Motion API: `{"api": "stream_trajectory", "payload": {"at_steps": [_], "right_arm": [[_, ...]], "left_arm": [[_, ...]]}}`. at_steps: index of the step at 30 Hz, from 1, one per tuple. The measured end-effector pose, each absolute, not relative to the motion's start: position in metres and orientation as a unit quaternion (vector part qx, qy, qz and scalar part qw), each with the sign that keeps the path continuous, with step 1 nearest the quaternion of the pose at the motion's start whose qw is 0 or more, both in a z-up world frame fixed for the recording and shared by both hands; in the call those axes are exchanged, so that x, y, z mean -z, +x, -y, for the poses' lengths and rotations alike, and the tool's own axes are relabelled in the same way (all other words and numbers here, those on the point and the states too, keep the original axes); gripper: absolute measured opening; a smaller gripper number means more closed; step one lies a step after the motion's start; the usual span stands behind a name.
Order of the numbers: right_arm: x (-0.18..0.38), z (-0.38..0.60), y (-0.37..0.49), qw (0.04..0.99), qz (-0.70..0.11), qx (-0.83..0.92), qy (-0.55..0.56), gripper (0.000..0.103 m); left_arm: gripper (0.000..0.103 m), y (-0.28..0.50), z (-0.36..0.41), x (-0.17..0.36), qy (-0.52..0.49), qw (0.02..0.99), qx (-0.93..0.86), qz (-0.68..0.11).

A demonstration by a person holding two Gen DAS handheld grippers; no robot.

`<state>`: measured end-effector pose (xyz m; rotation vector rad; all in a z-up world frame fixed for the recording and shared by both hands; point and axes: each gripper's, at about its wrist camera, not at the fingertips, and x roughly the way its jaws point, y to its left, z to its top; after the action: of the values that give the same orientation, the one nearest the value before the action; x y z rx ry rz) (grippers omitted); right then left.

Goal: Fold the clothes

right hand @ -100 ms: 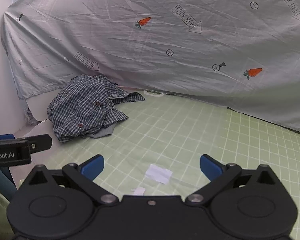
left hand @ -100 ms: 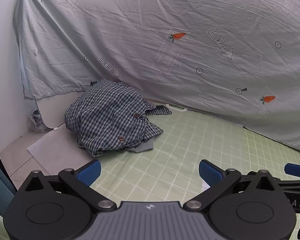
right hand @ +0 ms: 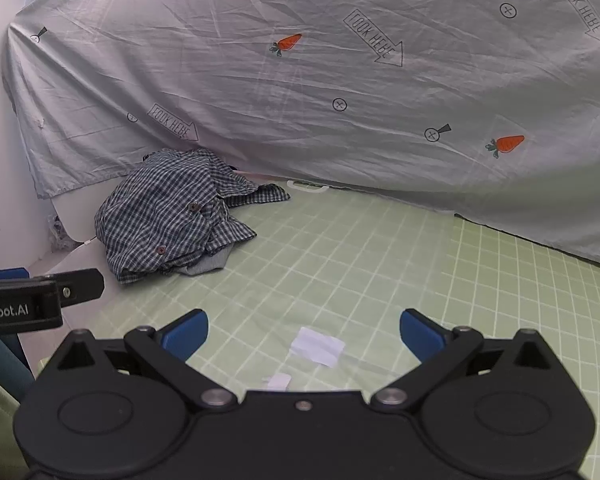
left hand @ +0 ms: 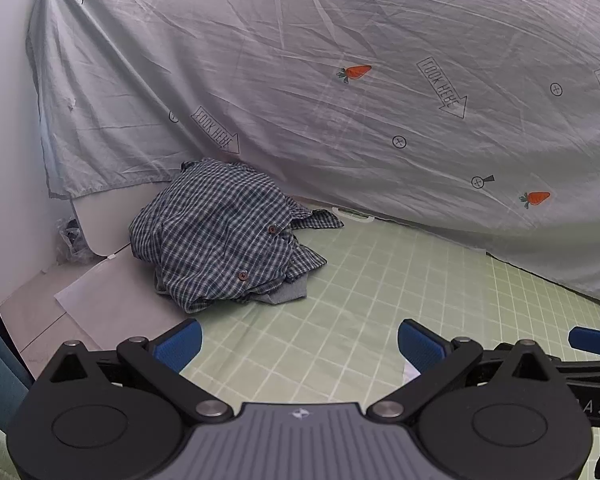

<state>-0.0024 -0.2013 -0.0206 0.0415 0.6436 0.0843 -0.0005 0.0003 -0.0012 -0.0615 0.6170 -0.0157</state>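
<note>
We see nothing changed: both our left gripper (left hand: 298, 344) and right gripper (right hand: 304, 330) hang wide open, empty, short of the crumpled checked shirt (left hand: 224, 236); folding is unstarted.

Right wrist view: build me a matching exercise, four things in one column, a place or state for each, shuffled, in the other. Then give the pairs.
Things:
1. crumpled blue-and-white checked shirt
2. white paper scraps
3. grey carrot-print sheet
4. right gripper

Places or states:
A. hangs as a backdrop behind the mat
B. heaped at the far left of the pale green grid mat
C. wide open, holding nothing
D. flat on the mat, just ahead of the blue fingertips

Pairs: 1-B, 2-D, 3-A, 4-C
</note>
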Motion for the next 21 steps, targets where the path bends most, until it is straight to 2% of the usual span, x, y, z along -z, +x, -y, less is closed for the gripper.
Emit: {"api": "stream_trajectory", "payload": {"at_steps": [21], "right_arm": [[0.0218, 0.2046, -0.0033, 0.947, -0.318, -0.040, 0.022, 0.103]], "left_arm": [[0.103, -0.0017, -0.0021, 0.0054, -0.032, 0.952, 0.007, -0.305]]}}
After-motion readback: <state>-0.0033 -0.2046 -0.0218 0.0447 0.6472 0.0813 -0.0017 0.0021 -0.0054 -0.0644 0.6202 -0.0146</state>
